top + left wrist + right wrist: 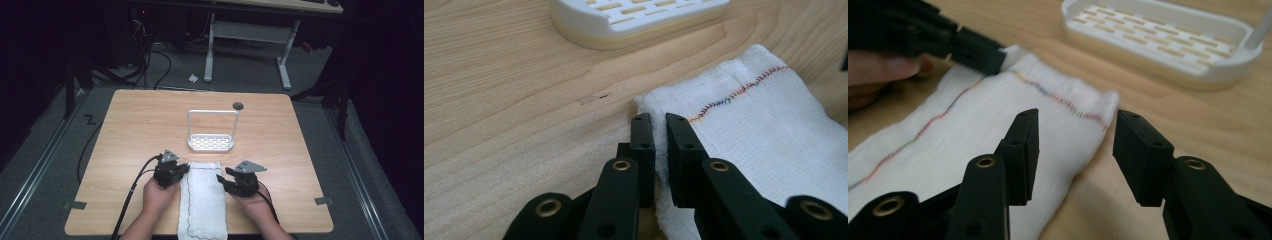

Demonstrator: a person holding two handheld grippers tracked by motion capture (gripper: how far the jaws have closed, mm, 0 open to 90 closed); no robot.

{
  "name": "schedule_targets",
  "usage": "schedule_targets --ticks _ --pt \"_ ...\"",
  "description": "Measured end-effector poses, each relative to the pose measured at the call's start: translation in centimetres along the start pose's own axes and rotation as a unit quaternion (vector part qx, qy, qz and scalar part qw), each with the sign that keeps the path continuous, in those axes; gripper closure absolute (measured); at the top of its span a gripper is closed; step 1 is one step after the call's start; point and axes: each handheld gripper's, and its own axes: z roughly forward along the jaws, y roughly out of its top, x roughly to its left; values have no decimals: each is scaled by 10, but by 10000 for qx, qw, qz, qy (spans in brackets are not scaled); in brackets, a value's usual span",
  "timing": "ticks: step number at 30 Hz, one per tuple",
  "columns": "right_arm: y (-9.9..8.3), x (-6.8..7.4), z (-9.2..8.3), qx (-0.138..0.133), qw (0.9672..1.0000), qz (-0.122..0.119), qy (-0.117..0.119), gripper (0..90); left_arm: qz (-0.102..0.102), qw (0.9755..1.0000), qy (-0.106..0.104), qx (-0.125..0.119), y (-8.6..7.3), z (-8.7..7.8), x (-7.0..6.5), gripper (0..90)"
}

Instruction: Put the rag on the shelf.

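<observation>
Cloth long axis runs 12–6 between my tongs. Left tongs pinch its far-left corner; right tongs gape astride far-right corner, gripping nothing.

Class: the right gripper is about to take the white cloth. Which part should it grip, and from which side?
Probably the far right corner of the cloth, approached from the cloth's right edge. The cloth lies flat, so only its edge offers a pinchable lip, and the right gripper already straddles that corner, open. The left gripper pinches the opposite corner.
</observation>
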Motion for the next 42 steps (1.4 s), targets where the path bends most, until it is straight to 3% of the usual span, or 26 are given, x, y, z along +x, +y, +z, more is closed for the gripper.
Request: schedule_targets --ticks 6,8,12,13,14,16,17,22,27,31,33,39,42 --pt "18 -11 39 465 9983 305 -186 535 -167 9997 -172 28 0 -1 4 830" --pt "16 -9 46 629 9975 236 -201 549 -162 9997 -170 13 -1 -1 4 830" --pt "13 -8 45 572 9979 291 -82 680 -162 9997 -191 23 -1 -1 4 830" --pt "11 -8 44 519 9984 227 4 750 -166 9997 -193 14 -1 -1 4 830" --pt "11 -8 44 519 9984 227 4 750 -169 9997 -192 22 0 -1 4 830" --pt "10 -6 43 438 9990 127 -25 853 -201 9996 -200 12 0 0 5 830" --pt "10 -6 43 411 9991 47 -24 856 -194 9996 -218 -2 0 0 5 830" --pt "10 -8 34 173 9998 97 86 861 -214 9991 -341 -121 -1 -2 7 832" --pt "11 -3 23 16 10000 -6 45 862 -45 9981 -335 -507 -3 -11 2 834" --pt "14 3 13 -204 9997 -115 15 862 -105 9970 -355 -687 -1 -19 -2 835" --pt "16 5 8 -293 9994 -169 -3 862 -104 9959 -393 -811 4 -25 -3 835" --pt "28 6 -2 -559 9982 -208 -48 861 260 9940 -335 -1009 22 -34 -16 836" --pt "38 5 -10 -759 9967 -255 -136 861 284 9920 -347 -1182 30 -38 -18 836"
